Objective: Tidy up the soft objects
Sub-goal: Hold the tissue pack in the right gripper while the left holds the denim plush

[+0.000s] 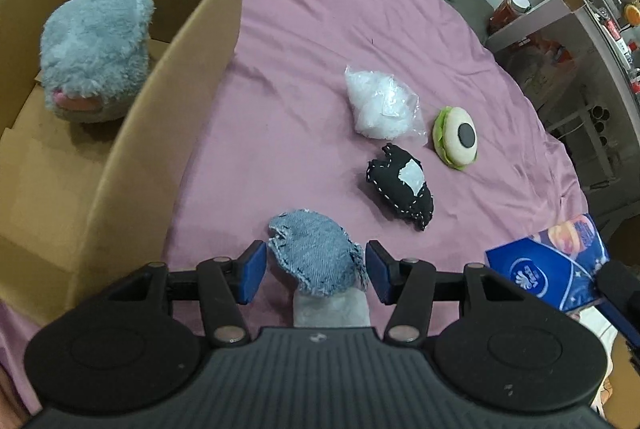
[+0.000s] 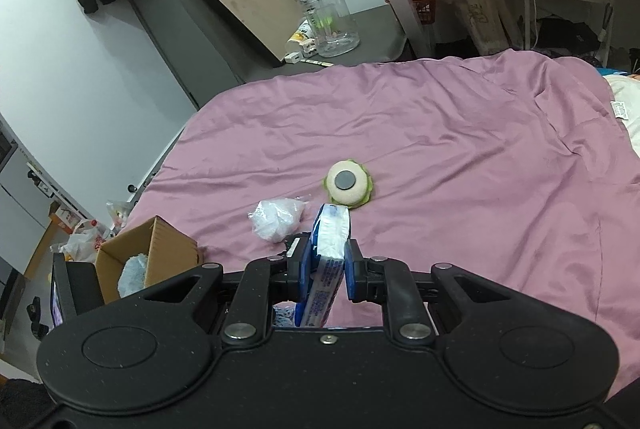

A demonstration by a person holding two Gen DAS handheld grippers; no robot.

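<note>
left gripper [image 1: 316, 271] is wide, its pads either side of the denim pouch [image 1: 318, 255] but not touching; centre on it and close gently before lifting toward the box [image 1: 120, 133] ahead-left. right gripper [image 2: 325, 269] is clamped on the tissue pack [image 2: 326, 261], held upright.

Six soft toys [image 1: 316, 255], perhaps, one box [image 1: 132, 133]
</note>
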